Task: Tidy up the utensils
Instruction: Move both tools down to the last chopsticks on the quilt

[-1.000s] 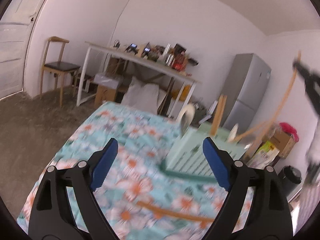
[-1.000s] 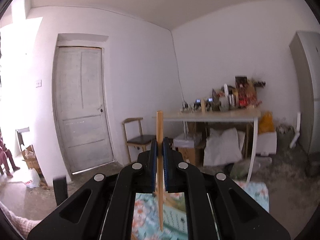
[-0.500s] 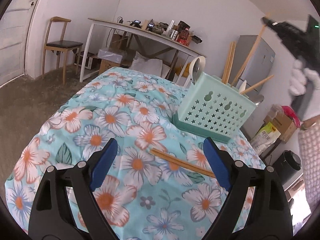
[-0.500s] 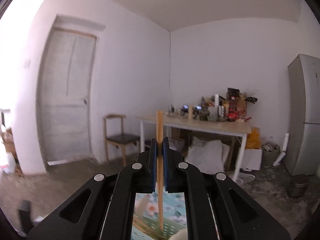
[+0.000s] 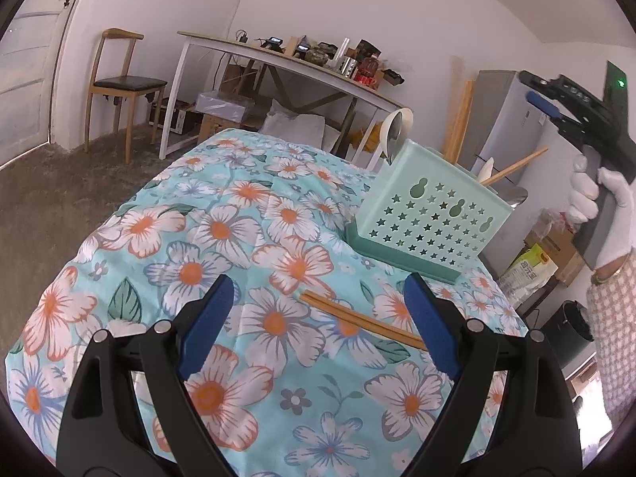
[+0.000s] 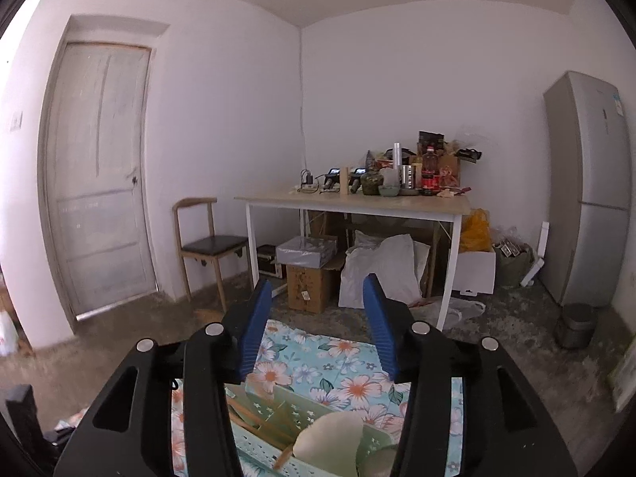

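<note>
A mint green utensil holder (image 5: 425,218) stands on the floral cloth (image 5: 222,234) at the right. It holds a ladle (image 5: 397,135), a white spoon and wooden chopsticks (image 5: 461,119). A pair of chopsticks (image 5: 357,320) lies flat on the cloth in front of it. My left gripper (image 5: 318,290) hangs open just before that pair, with nothing between its fingers. A gloved hand holds my right gripper (image 5: 530,87) high above the holder. In the right wrist view the right gripper (image 6: 317,290) has its jaws opening and empty, with the holder (image 6: 302,409) and chopsticks (image 6: 254,425) below.
A wooden chair (image 5: 119,83) and a cluttered white table (image 5: 286,63) stand against the far wall. A grey fridge (image 6: 588,190) and a small bin (image 6: 574,326) are at the right, a door (image 6: 99,175) at the left. The cloth's edges drop off to the floor.
The right gripper's jaws have parted and the chopstick they gripped is gone from between them. The left wrist view first dipped toward the table, then held still.
</note>
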Motion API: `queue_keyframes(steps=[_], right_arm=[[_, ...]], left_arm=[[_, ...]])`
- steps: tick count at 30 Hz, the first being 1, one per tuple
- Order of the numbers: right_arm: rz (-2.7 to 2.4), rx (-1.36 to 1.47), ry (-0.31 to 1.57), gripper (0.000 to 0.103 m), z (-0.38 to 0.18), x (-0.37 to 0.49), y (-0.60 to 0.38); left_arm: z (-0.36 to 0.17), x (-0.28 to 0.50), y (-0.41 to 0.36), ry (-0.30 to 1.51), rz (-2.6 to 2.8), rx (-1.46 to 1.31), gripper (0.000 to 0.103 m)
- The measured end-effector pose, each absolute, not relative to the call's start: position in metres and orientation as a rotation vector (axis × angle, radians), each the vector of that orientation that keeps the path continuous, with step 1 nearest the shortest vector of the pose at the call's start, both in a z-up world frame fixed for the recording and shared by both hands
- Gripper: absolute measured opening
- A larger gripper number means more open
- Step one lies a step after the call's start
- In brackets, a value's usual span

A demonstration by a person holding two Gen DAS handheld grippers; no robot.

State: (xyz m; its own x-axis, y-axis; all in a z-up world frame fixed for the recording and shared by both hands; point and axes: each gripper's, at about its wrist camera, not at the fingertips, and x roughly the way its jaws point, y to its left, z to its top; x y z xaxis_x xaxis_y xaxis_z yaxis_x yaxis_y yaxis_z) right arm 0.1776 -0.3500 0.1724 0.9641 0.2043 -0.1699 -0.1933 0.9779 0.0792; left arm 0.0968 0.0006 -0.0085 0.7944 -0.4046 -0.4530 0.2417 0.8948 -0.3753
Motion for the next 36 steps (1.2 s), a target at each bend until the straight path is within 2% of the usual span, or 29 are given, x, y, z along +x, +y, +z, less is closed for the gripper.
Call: queue_keyframes(steps=[8, 11, 12, 15, 20, 25, 30, 36], right_arm=[[0.252, 0.127, 0.236, 0.052, 0.155, 0.137, -0.366], [0.283, 0.131, 0.274, 0.059, 0.141, 0.123, -0.365], [0.302, 0.140, 0.295, 0.064, 0.132, 0.117, -0.363], [0.345, 0.176, 0.380, 0.071, 0.100, 0.110, -0.359], [0.345, 0.222, 0.580, 0.072, 0.033, 0.117, -0.351], [0.339, 0.388, 0.727, 0.072, -0.026, 0.130, -0.368], [0.370, 0.458, 0.759, 0.068, -0.048, 0.129, -0.378], [0.408, 0.477, 0.765, 0.068, -0.054, 0.128, -0.381]], left_arm=[[-0.004, 0.094, -0.003, 0.542, -0.358, -0.298, 0.083], [-0.001, 0.091, -0.007, 0.533, -0.373, -0.288, 0.084], [0.001, 0.089, -0.008, 0.531, -0.380, -0.284, 0.084], [0.003, 0.087, -0.015, 0.534, -0.407, -0.281, 0.084], [0.000, 0.088, -0.024, 0.586, -0.466, -0.323, 0.083], [-0.012, 0.102, -0.031, 0.701, -0.550, -0.451, 0.082], [-0.029, 0.109, -0.043, 0.795, -0.600, -0.531, 0.074], [-0.056, 0.125, -0.047, 0.899, -0.583, -0.685, 0.057]])
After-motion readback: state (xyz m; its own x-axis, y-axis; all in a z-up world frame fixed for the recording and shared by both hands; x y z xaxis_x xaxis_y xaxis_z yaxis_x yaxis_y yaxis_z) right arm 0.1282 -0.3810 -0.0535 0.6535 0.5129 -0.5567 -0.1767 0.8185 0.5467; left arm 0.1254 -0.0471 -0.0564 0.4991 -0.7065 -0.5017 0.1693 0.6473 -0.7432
